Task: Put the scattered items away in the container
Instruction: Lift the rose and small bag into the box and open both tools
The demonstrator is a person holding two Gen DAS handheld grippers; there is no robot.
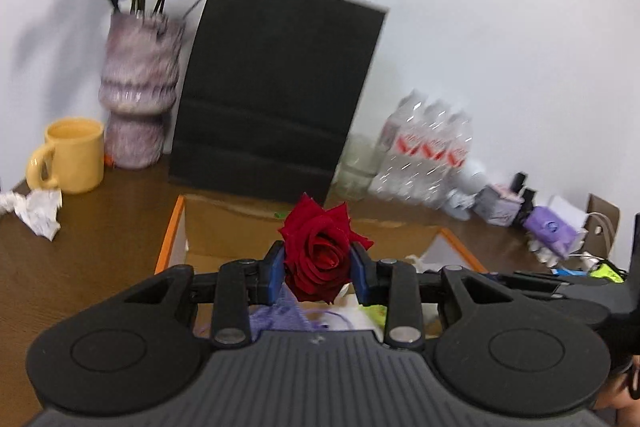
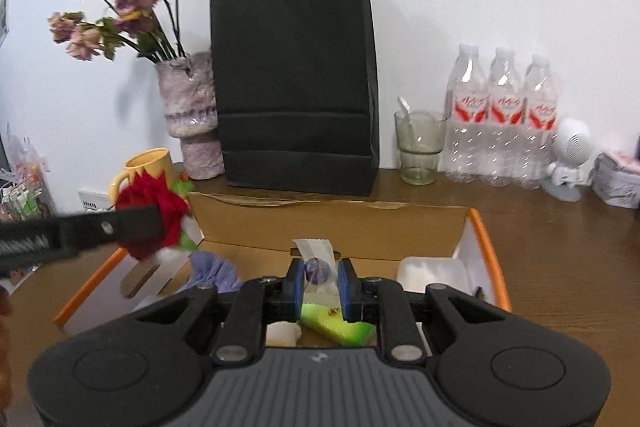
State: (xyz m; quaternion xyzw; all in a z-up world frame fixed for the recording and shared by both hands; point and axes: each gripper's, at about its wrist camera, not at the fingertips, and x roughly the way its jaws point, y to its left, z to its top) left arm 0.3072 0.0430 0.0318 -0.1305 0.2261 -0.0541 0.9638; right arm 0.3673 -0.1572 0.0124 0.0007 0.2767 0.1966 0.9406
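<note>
My left gripper point(image 1: 318, 263) is shut on a red rose point(image 1: 320, 255), held over the open cardboard box point(image 1: 224, 223) with orange edges. In the right wrist view the same rose point(image 2: 154, 215) shows at the left, over the box's left corner, between the left gripper's dark fingers point(image 2: 132, 223). My right gripper point(image 2: 320, 285) is shut on a small clear packet point(image 2: 316, 267) with a dark purple piece inside, above the box point(image 2: 332, 223). Inside the box lie a purple cloth point(image 2: 214, 271), a green packet point(image 2: 340, 327) and a white container point(image 2: 430, 271).
Behind the box stand a black paper bag point(image 2: 296, 87), a vase of dried flowers point(image 2: 192, 115), a yellow mug point(image 1: 74, 155), a glass with a spoon point(image 2: 418, 147), three water bottles point(image 2: 500, 123) and a white figurine point(image 2: 570, 159). Crumpled paper point(image 1: 38, 211) lies left.
</note>
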